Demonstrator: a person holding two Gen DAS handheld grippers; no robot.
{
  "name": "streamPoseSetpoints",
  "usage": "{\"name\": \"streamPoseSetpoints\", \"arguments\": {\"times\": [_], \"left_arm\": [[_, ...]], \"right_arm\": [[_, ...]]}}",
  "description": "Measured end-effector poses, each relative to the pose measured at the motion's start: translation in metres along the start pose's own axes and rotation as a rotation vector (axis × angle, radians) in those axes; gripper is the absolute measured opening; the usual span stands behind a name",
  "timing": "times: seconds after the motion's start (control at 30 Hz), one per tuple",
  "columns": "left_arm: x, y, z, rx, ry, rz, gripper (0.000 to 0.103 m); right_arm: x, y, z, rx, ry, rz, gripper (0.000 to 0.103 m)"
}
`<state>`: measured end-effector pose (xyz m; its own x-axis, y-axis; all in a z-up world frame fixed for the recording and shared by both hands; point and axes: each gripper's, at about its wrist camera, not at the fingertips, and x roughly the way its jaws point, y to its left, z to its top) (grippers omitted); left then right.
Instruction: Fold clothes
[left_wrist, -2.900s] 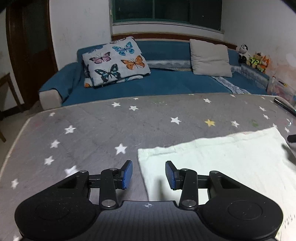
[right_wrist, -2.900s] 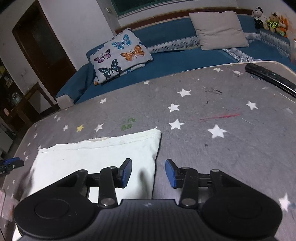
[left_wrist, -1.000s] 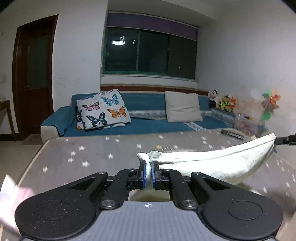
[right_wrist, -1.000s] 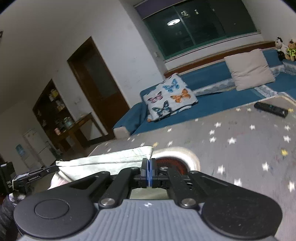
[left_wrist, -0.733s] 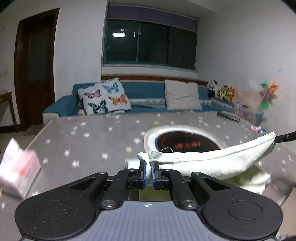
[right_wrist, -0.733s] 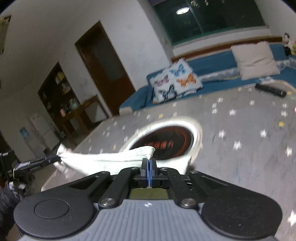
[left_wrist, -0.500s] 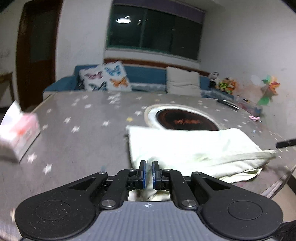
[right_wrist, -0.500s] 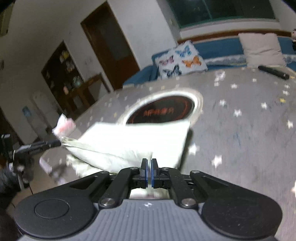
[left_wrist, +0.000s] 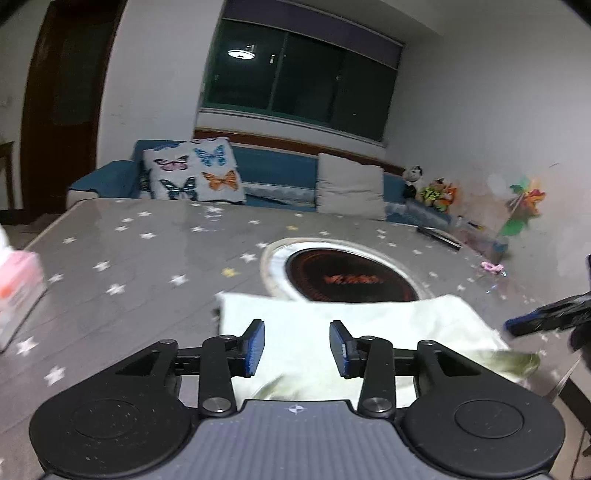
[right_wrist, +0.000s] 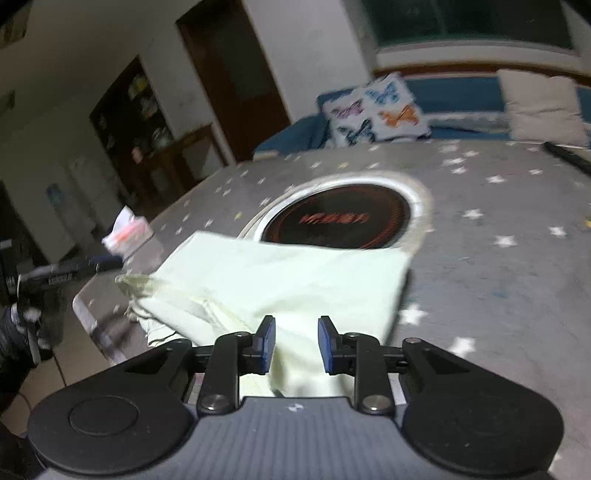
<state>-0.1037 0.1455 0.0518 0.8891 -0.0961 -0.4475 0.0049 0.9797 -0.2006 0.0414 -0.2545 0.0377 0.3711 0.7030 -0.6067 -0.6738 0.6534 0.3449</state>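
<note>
A pale cream garment (left_wrist: 354, 321) lies folded over on the grey star-patterned table (left_wrist: 140, 258), its near edge at the table's front; it also shows in the right wrist view (right_wrist: 288, 277). My left gripper (left_wrist: 297, 347) is open and empty above the garment's near left part. My right gripper (right_wrist: 294, 343) is open and empty above the garment's near right part. The right gripper also shows at the right edge of the left wrist view (left_wrist: 535, 321), and the left one at the left edge of the right wrist view (right_wrist: 66, 271).
A round dark inset with a silver rim (left_wrist: 347, 277) sits in the table just beyond the garment. A pink tissue pack (left_wrist: 16, 291) lies at the table's left. A remote (left_wrist: 437, 236) lies far right. A blue sofa with cushions (left_wrist: 258, 173) stands behind.
Both grippers have opened and let go of the garment, which now lies folded on the table. Before, they held it up by two corners and brought it toward the near edge.
</note>
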Motion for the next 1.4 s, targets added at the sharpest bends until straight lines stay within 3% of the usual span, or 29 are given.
{"name": "streamPoseSetpoints", "arguments": {"times": [0.1, 0.3, 0.5, 0.7, 0.77, 0.93, 1.07, 1.4], "left_arm": [[0.019, -0.001, 0.002, 0.006, 0.039, -0.025, 0.050], [0.038, 0.009, -0.014, -0.035, 0.138, -0.036, 0.051], [0.011, 0.011, -0.027, -0.019, 0.155, -0.035, 0.051], [-0.018, 0.021, -0.032, -0.036, 0.142, 0.021, 0.051], [-0.022, 0.023, -0.028, -0.044, 0.117, 0.037, 0.051], [-0.017, 0.015, -0.013, -0.051, 0.056, 0.004, 0.051], [0.002, 0.004, -0.006, -0.026, 0.058, -0.026, 0.052], [-0.004, 0.008, 0.006, -0.033, 0.016, 0.004, 0.057]], "right_arm": [[0.027, 0.007, 0.009, -0.012, 0.058, 0.033, 0.038], [0.068, 0.019, 0.018, -0.032, 0.154, 0.081, 0.050], [0.074, 0.036, 0.012, -0.068, 0.226, 0.192, 0.051], [0.051, 0.063, -0.006, -0.168, 0.304, 0.301, 0.050], [0.045, 0.072, -0.011, -0.212, 0.320, 0.302, 0.049], [0.043, 0.078, 0.003, -0.225, 0.243, 0.250, 0.050], [0.069, 0.074, 0.015, -0.189, 0.212, 0.210, 0.050], [0.127, 0.116, 0.016, -0.384, 0.200, 0.170, 0.053]]}}
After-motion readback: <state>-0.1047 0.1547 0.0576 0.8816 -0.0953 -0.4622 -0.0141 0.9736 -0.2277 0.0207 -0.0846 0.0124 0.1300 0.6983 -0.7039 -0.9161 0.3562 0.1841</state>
